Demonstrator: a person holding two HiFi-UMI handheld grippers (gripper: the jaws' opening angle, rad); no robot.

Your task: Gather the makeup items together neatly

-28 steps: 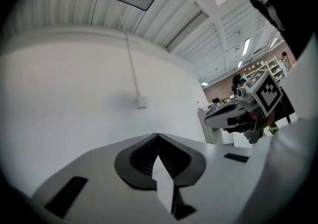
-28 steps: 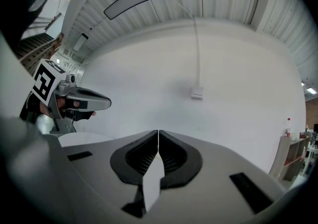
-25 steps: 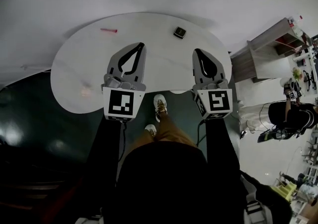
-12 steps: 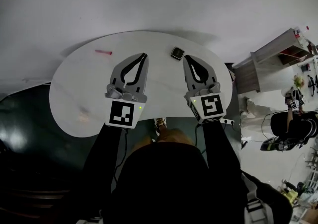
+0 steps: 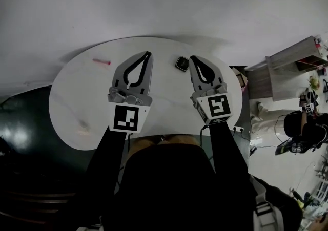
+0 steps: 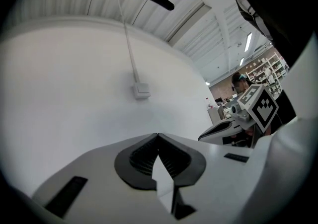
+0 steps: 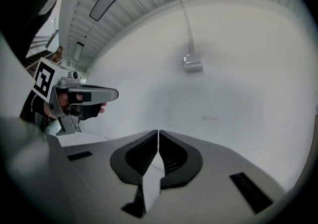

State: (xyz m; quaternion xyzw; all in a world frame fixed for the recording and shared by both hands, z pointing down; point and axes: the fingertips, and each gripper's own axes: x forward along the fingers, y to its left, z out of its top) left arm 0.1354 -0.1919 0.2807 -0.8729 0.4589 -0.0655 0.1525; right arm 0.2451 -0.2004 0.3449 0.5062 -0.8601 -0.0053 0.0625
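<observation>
Pale wall stood behind a single white desk with a rounded edge, and a dark floor lay to its left. Two grippers hung over the desk, one in each hand of the person. The left gripper had its two jaws pressed together at the tips, with nothing between them, as its own view showed. The right gripper was likewise pressed together and empty. Each gripper carried one marker cube: one on the left and one on the right. Two makeup items could be counted on the desk. One small dark square compact lay just beside the right gripper's tip, between the two grippers and apart from both. One slim pink stick lay well apart from it, near the desk's far left edge, to the left of the left gripper. One small box with a cable was fixed on the wall. One wooden shelf unit stood at the right.
</observation>
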